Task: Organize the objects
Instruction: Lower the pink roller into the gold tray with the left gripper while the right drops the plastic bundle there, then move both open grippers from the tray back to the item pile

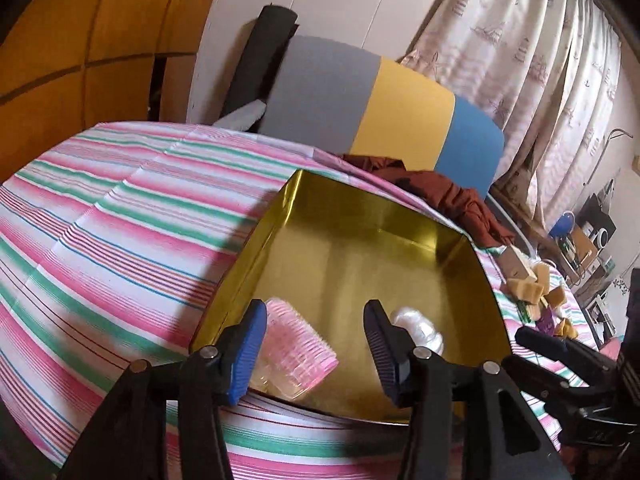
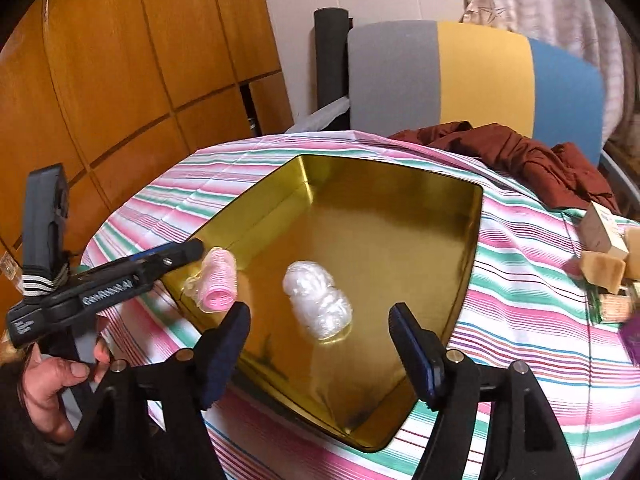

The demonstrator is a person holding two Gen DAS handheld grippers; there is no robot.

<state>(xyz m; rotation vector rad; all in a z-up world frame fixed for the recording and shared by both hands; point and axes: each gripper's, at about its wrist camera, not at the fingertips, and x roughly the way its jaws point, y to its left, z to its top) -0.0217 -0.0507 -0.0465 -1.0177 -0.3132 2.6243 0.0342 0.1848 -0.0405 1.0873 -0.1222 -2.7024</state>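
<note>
An open gold tin (image 1: 360, 248) (image 2: 380, 220) stands on the striped tablecloth. In its near left corner lies a pink hair roller (image 1: 298, 354) (image 2: 218, 280) with a clear plastic piece beside it. A white crumpled plastic bundle (image 1: 416, 326) (image 2: 318, 300) lies on the tin's floor. My left gripper (image 1: 314, 312) (image 2: 188, 252) hangs open over the roller, the pads apart from it as far as I can see. My right gripper (image 2: 320, 314) (image 1: 532, 336) stands open just above the bundle, gripping nothing. A person's hand (image 2: 52, 380) holds the left gripper.
The striped tablecloth (image 1: 120, 220) covers the table. A rust-brown cloth (image 2: 520, 156) lies at the far edge before a grey, yellow and blue chair back (image 2: 472, 76). Tan blocks (image 2: 604, 268) and a small box (image 2: 600, 224) sit at the right. Wooden cabinets (image 2: 120, 60) stand left.
</note>
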